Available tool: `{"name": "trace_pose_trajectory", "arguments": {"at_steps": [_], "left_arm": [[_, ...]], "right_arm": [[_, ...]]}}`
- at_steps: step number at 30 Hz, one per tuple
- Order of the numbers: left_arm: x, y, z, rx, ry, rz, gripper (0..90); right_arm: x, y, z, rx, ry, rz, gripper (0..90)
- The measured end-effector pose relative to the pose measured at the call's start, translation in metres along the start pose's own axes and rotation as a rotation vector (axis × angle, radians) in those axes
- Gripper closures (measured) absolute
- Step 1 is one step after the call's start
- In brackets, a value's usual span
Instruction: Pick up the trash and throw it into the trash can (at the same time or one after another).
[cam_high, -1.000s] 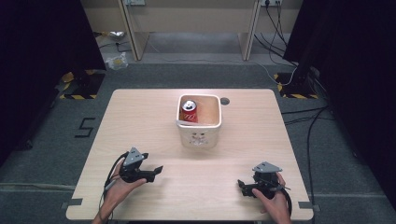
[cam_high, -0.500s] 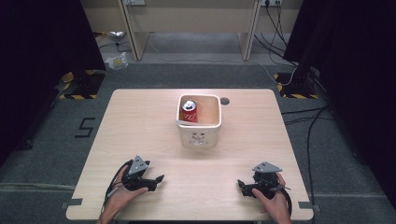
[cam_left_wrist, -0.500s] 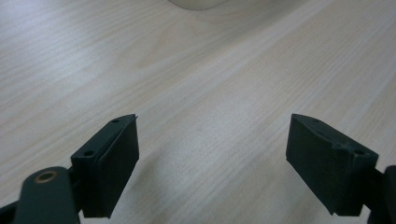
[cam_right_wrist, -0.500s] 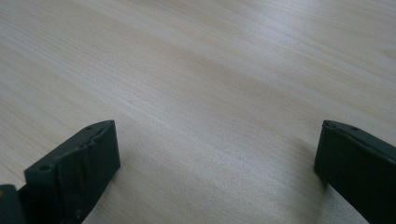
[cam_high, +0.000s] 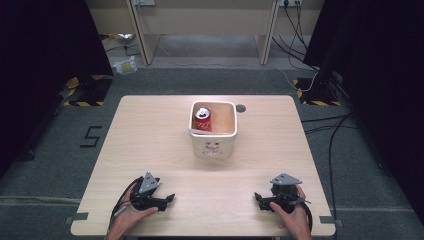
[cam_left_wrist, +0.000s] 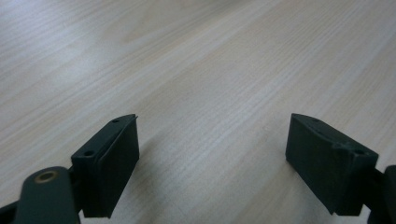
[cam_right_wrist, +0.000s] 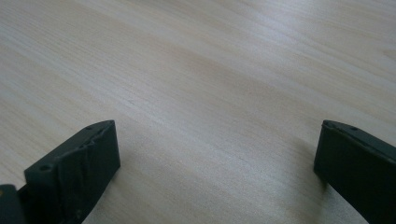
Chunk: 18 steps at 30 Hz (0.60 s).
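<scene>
Both tools rest low on the pale wooden desk (cam_high: 150, 135) near its front edge, well apart from each other. My left tool (cam_high: 167, 199) lies at the near left, jaws spread wide with bare wood grain between them in the left gripper view (cam_left_wrist: 212, 154); my right tool (cam_high: 260, 197) lies at the near right, jaws likewise spread and holding nothing, as the right gripper view (cam_right_wrist: 215, 163) confirms. The red drink can (cam_high: 202, 119) stands upright inside the white square plastic bin (cam_high: 214, 149), against its far-left corner, silver top up. The bin sits at mid-desk, toward the far side, well apart from both tools. A small dark round hole (cam_high: 241, 108) marks the desk just right of the bin's far corner. I judge this a rest pose: tools parked open and clear, since the can already sits contained in the bin.
</scene>
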<state>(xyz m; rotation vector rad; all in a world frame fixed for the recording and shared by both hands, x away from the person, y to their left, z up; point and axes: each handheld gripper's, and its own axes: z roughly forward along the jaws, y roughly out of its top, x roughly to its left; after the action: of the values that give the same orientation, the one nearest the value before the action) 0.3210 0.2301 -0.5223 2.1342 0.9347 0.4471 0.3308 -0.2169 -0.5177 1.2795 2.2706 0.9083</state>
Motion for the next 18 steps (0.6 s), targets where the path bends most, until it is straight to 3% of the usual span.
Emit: {"name": "trace_pose_trajectory", "arguments": {"at_steps": [7, 18], "left_arm": [[-0.0013, -0.0032, -0.0025, 0.009, -0.026, -0.027, 16.2], [-0.0016, -0.0036, -0.0027, 0.011, -0.024, -0.029, 15.2]], "right_arm": [[0.0, 0.0, 0.0, 0.0, 0.0, 0.0, 0.5], [0.0003, -0.0001, 0.0001, -0.002, -0.001, 0.0, 0.6]]}}
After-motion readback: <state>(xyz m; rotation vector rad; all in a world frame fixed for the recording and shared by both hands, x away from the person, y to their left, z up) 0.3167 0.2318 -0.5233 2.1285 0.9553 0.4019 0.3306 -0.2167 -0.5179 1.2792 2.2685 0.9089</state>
